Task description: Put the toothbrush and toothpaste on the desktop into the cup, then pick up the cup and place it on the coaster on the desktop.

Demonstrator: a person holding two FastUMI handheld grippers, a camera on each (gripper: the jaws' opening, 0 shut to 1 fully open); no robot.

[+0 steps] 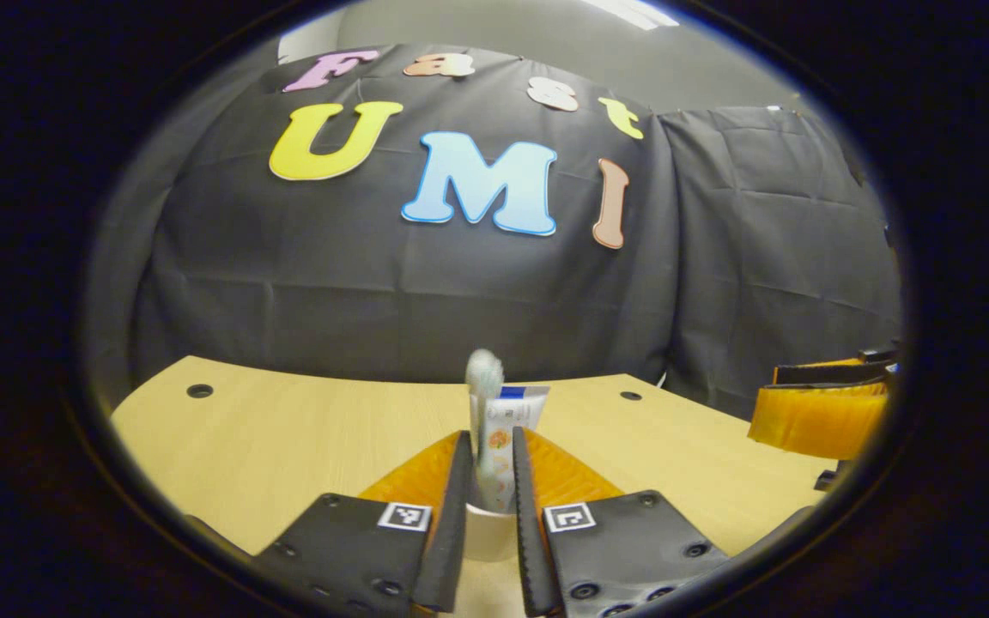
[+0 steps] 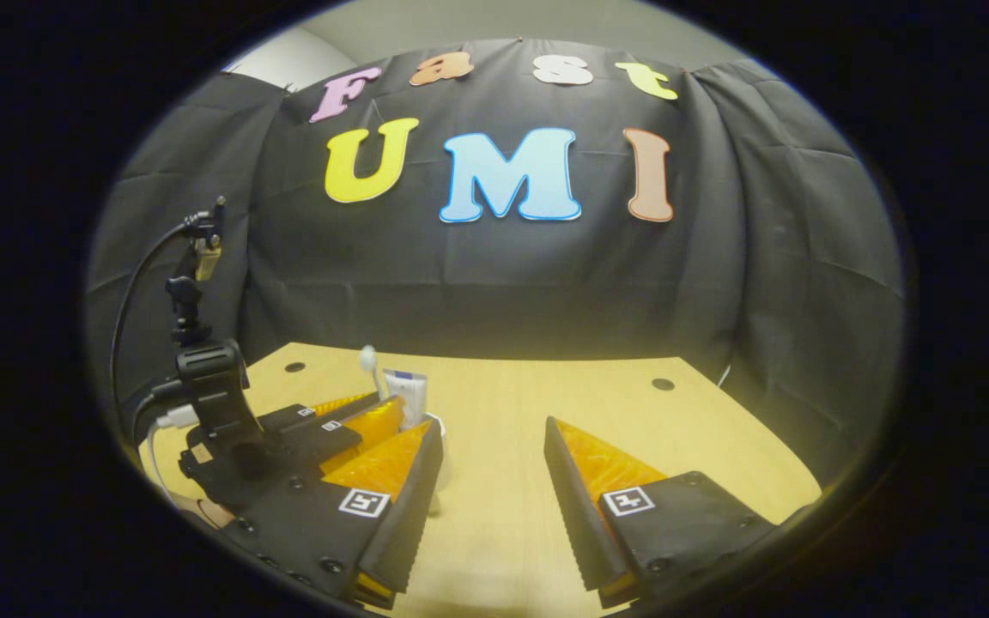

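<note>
A white cup (image 1: pixel 489 534) stands upright between the fingers of my left gripper (image 1: pixel 490 439), and both fingers press on its sides. Out of the cup rise a white toothpaste tube (image 1: pixel 503 446) and a toothbrush whose bristle head (image 1: pixel 484 371) is on top. I cannot tell whether the cup rests on the wooden table (image 1: pixel 288 438) or hangs just above it. In the right gripper view, the left gripper (image 2: pixel 379 410) is at the left with the toothpaste tube (image 2: pixel 409 390) and toothbrush (image 2: pixel 367 359) sticking up from it. My right gripper (image 2: pixel 490 442) stands open over bare table, with nothing between its fingers.
The right gripper (image 1: pixel 821 412) shows at the right edge of the left gripper view, apart from the cup. The table (image 2: pixel 546 386) has small round holes (image 1: pixel 199 390) (image 2: pixel 663 384) near its far corners. A black mount with a cable (image 2: pixel 203 369) rises from the left gripper.
</note>
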